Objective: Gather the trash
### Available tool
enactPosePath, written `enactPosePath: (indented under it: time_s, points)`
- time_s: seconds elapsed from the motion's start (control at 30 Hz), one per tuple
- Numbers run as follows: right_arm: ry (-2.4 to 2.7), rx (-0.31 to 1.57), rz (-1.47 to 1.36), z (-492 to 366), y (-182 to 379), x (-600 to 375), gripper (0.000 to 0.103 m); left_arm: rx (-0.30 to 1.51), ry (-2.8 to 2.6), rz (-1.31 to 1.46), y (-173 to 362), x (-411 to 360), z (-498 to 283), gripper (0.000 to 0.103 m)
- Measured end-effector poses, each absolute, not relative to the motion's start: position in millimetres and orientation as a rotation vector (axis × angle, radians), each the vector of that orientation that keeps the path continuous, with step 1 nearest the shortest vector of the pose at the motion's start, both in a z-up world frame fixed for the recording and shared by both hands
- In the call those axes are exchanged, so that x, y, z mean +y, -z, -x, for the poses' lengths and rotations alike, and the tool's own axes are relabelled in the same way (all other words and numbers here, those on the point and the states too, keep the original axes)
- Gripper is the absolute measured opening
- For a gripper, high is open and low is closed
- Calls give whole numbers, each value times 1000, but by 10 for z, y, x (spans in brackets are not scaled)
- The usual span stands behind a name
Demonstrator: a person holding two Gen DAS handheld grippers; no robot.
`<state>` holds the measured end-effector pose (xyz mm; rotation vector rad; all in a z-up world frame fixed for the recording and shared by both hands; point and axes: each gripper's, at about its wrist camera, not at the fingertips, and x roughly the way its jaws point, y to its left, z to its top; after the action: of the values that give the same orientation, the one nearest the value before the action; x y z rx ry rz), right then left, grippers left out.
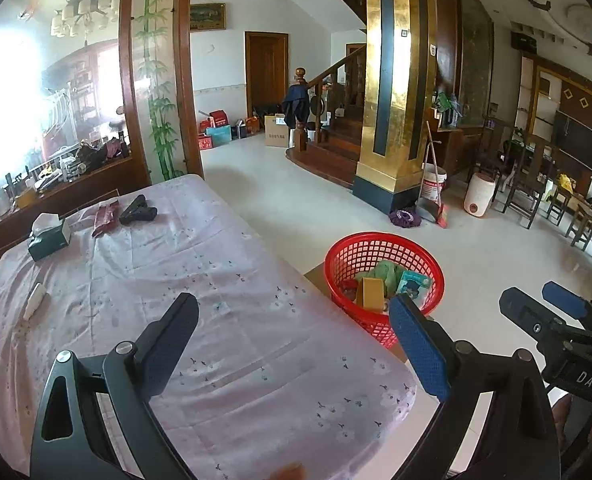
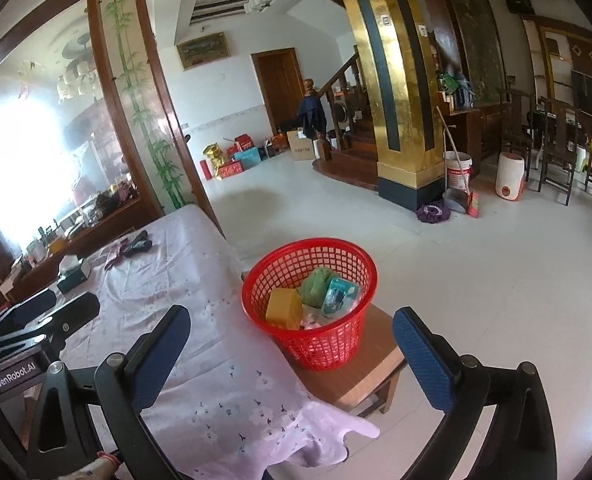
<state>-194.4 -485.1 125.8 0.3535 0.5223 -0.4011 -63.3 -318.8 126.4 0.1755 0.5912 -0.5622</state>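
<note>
A red mesh basket (image 2: 337, 344) stands on a low wooden stool (image 2: 355, 380) beside the table. It holds a yellow box (image 2: 284, 308), a green item (image 2: 313, 286) and a teal packet (image 2: 335, 294). My right gripper (image 2: 292, 314) hangs open in front of the basket with nothing between its fingers. My left gripper (image 1: 294, 304) is open and empty over the table's near end, with the basket (image 1: 347, 256) to its right. On the lilac tablecloth (image 1: 216, 280) lie a maroon wrapper (image 1: 104, 218), a small white piece (image 1: 35, 300) and a black object (image 1: 138, 210).
A tissue box (image 1: 48, 236) sits at the table's far left. Beyond the basket the pale floor is open up to a gold pillar (image 1: 395, 80). A broom, dustpan and white bucket (image 1: 433, 184) stand by the pillar, with wooden chairs (image 1: 527, 184) at right.
</note>
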Motion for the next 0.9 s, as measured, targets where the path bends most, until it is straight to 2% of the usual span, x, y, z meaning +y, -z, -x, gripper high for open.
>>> enactPosePath:
  time_s: [0.9]
  points:
    - [432,516,-338,1921,-1287,-4859,103,624,577,-186,-1156,-3254,588,95]
